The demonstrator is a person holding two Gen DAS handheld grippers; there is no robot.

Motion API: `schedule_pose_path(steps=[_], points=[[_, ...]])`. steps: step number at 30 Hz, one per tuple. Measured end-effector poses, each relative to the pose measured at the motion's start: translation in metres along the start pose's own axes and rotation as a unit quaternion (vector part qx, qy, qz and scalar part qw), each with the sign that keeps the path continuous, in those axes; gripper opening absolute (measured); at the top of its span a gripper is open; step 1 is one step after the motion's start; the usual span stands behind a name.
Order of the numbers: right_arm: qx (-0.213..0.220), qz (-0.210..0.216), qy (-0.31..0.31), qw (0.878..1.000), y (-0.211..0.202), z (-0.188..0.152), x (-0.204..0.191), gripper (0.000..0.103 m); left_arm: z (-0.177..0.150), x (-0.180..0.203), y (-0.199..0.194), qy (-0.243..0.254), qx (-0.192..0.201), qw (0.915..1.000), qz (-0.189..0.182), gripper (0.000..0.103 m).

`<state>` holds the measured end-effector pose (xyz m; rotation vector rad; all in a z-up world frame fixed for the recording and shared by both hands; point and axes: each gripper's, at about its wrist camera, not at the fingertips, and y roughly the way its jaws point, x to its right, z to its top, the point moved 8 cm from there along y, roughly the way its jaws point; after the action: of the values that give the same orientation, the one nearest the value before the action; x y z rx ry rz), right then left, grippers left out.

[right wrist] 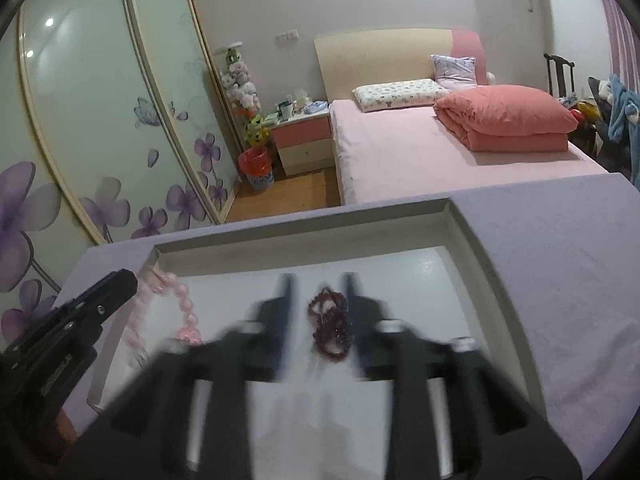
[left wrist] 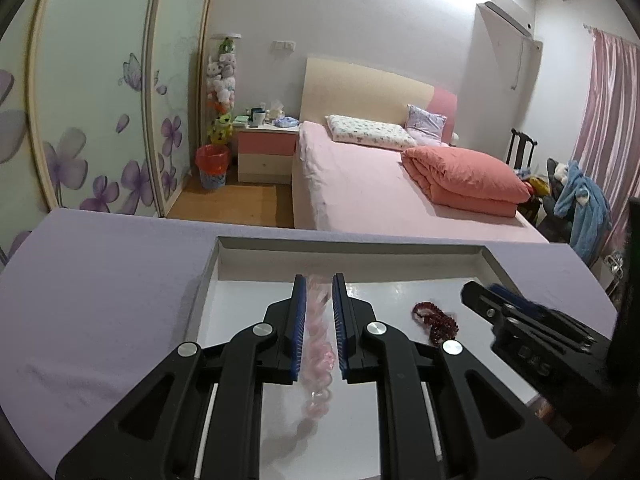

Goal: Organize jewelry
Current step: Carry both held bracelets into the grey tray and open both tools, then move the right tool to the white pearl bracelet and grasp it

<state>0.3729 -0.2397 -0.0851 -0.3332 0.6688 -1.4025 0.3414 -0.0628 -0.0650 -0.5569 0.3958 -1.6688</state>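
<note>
A white shallow tray [left wrist: 360, 248] sits on a lilac-covered table [left wrist: 100, 280]. A pink bead necklace [left wrist: 318, 344] hangs, blurred, between the jaws of my left gripper [left wrist: 319, 284], whose jaws stand a little apart over the tray's left part. In the right wrist view the pink necklace [right wrist: 182, 308] dangles beside the left gripper [right wrist: 124, 280]. A dark red bead bracelet [right wrist: 330, 328] lies on the tray floor between the spread jaws of my right gripper [right wrist: 318, 284], which is open and blurred. The bracelet also shows in the left wrist view [left wrist: 438, 320].
The tray rim [right wrist: 472, 240] stands raised around the floor. Beyond the table edge are a pink bed [left wrist: 380, 184], a bedside cabinet [left wrist: 266, 152], a red-lined bin [left wrist: 212, 164] and floral wardrobe doors [left wrist: 100, 120].
</note>
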Motion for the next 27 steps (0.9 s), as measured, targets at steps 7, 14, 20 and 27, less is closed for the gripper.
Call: schedule_pose_path(steps=[7, 14, 20, 27], points=[[0.015, -0.008, 0.017, 1.000, -0.017, 0.004, 0.016, 0.044, 0.011, -0.013, -0.009, -0.006, 0.011, 0.9999, 0.011, 0.021], [0.031, -0.010, 0.015, 0.999, -0.051, 0.000, 0.030, 0.043, 0.006, -0.023, -0.033, -0.002, 0.017, 0.9996, 0.023, 0.023], [0.027, -0.016, 0.002, 0.999, -0.086, -0.016, 0.043, 0.043, -0.015, -0.040, -0.064, 0.002, 0.009, 0.9995, 0.030, 0.030], [-0.029, -0.052, 0.003, 0.998, -0.108, -0.061, 0.085, 0.044, -0.057, -0.067, -0.096, 0.006, -0.017, 0.9990, 0.041, 0.048]])
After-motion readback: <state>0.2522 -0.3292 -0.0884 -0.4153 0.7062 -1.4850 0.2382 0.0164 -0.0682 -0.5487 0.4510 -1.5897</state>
